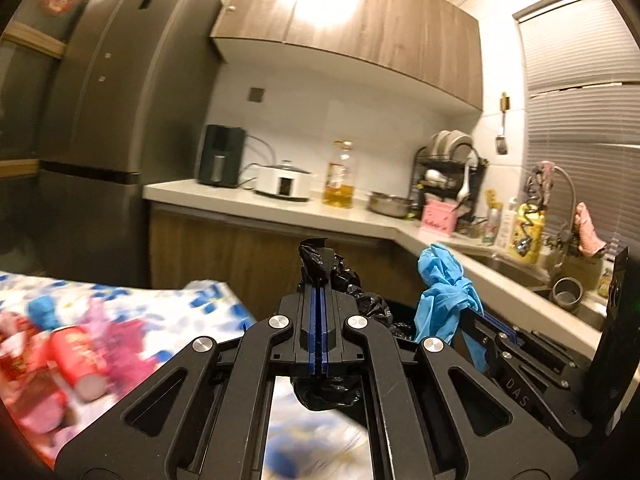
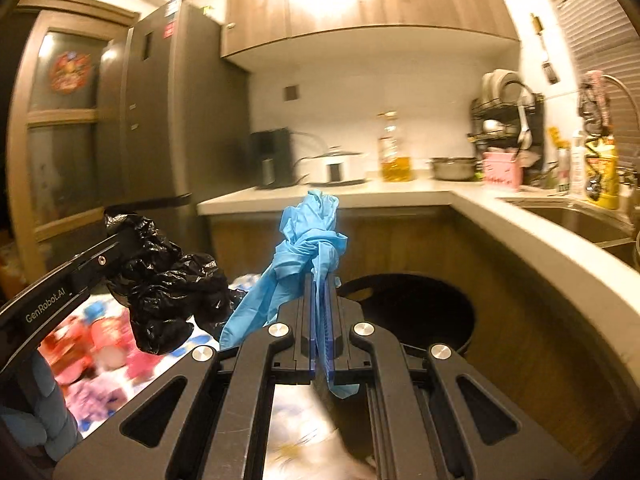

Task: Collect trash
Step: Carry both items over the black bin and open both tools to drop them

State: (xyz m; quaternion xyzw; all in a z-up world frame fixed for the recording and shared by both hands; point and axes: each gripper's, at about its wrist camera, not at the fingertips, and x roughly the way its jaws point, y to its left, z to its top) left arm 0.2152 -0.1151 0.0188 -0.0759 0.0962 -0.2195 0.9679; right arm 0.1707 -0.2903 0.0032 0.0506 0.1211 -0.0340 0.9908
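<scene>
My left gripper (image 1: 319,280) is shut on a crumpled black plastic bag (image 1: 344,280), which bunches around its tips and hangs below them. From the right wrist the same black plastic bag (image 2: 168,284) shows at the left, clamped in the left gripper (image 2: 120,236). My right gripper (image 2: 319,280) is shut on a knotted blue glove (image 2: 308,248) that sticks up past its tips. The blue glove (image 1: 444,292) also appears at the right of the left wrist view, held by the right gripper (image 1: 466,312). A round black trash bin (image 2: 416,312) stands on the floor ahead, by the counter corner.
A table with a flowery cloth (image 1: 132,320) at the left carries a red can (image 1: 78,356) and other blurred items. An L-shaped counter (image 2: 400,196) holds a cooker, an oil bottle (image 2: 394,152), a pot and a dish rack. The sink (image 1: 560,284) is right, the fridge (image 1: 108,120) left.
</scene>
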